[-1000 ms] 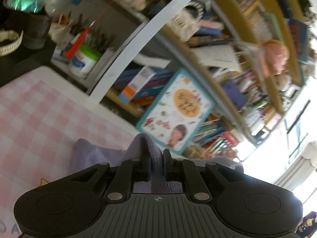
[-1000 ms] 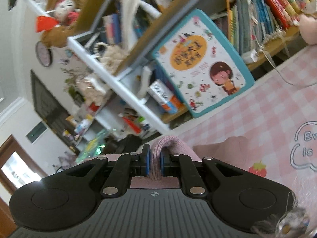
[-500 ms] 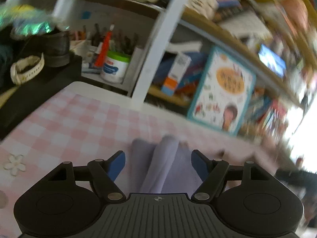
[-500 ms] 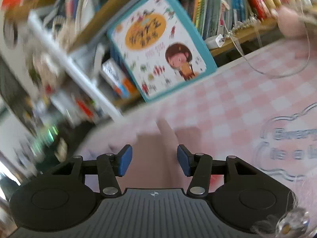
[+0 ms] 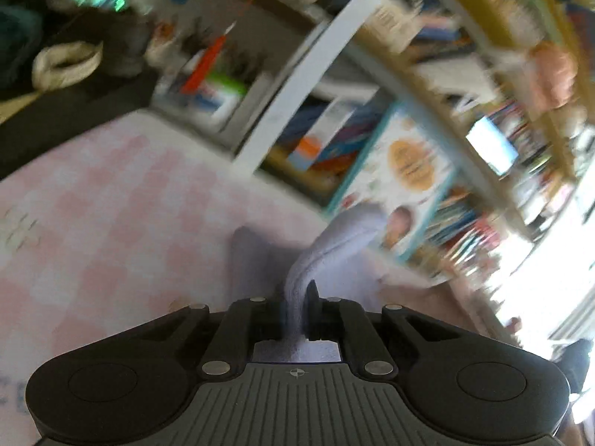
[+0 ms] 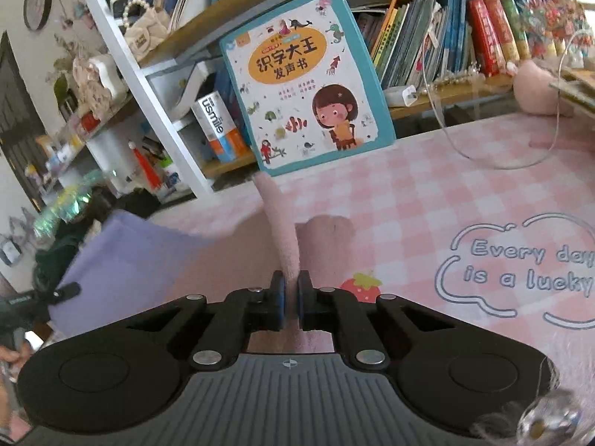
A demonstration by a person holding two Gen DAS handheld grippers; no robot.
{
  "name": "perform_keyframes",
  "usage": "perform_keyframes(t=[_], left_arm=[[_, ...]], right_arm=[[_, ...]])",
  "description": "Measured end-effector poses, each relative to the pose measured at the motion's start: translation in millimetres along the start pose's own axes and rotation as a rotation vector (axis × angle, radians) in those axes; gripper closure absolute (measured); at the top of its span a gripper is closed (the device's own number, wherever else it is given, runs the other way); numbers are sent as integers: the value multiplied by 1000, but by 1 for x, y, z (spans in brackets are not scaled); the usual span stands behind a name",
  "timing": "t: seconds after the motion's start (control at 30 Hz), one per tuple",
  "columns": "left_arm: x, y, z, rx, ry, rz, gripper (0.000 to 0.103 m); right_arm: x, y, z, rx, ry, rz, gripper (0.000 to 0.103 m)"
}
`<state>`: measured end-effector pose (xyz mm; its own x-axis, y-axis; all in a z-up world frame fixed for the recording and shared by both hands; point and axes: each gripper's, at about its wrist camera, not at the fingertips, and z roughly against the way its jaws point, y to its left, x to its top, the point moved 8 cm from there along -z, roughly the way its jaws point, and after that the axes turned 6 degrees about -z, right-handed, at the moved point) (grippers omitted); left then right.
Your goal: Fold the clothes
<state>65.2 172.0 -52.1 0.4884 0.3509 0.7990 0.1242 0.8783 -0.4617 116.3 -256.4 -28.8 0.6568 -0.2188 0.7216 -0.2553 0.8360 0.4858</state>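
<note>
Shelves [image 6: 260,18] behind the tabletop's [image 6: 427,200] far edge hold rows of books [image 6: 420,48], a toothpaste box [image 6: 217,126] and a beaded bag [image 6: 143,33]; a teal picture book [image 6: 305,81] leans against them. Pink checked covering spreads over the tabletop. Both tools are clamped narrow on the garment [image 6: 130,260]: the left tool [image 5: 297,316] pinches its lilac part, the right tool [image 6: 291,301] a pink ridge, near the tabletop's far edge.
</note>
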Motion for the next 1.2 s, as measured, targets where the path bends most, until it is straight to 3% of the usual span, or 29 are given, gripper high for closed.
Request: perform_keyframes(t=[0.13,0.17,0.2,0.27,0.43,0.47,0.5,0.53,0.67,0.8,1.13,1.2], left_arm=[[-17,6,-10,91,76,-77,85],[-14,4,-9,89,75,-88,71],[-12,1,-9,85,72,-100,47],[-5,-2,-10,87,55,-116,32],[-3,8,-26,85,90,-31,35],[-4,10,-27,83,87,-17,45],[-6,9,-30,75,100,-18,77],[-7,9,-33,66,113,-21,87],[-5,13,-31,64,103,-15,87],[6,33,-25,128,81,11,86],[26,62,-20,212,92,1,85],[28,60,-17,231,88,-14,80]], right_arm=[[-10,-12,-14,-29,52,-24,96],[-9,-13,-14,-25,49,-38,94],[-8,-15,-13,-21,46,-51,90],[-7,-16,-14,-25,45,-63,84],[-8,-18,-21,-11,54,-100,82],[-9,-18,-22,-4,57,-112,84],[-10,-18,-23,2,59,-121,85],[-10,-18,-24,6,59,-129,86],[-11,-13,-27,16,60,-156,87],[-16,2,-39,65,78,-175,87],[-14,40,-76,77,89,-54,85],[-14,41,-77,64,88,-25,79]])
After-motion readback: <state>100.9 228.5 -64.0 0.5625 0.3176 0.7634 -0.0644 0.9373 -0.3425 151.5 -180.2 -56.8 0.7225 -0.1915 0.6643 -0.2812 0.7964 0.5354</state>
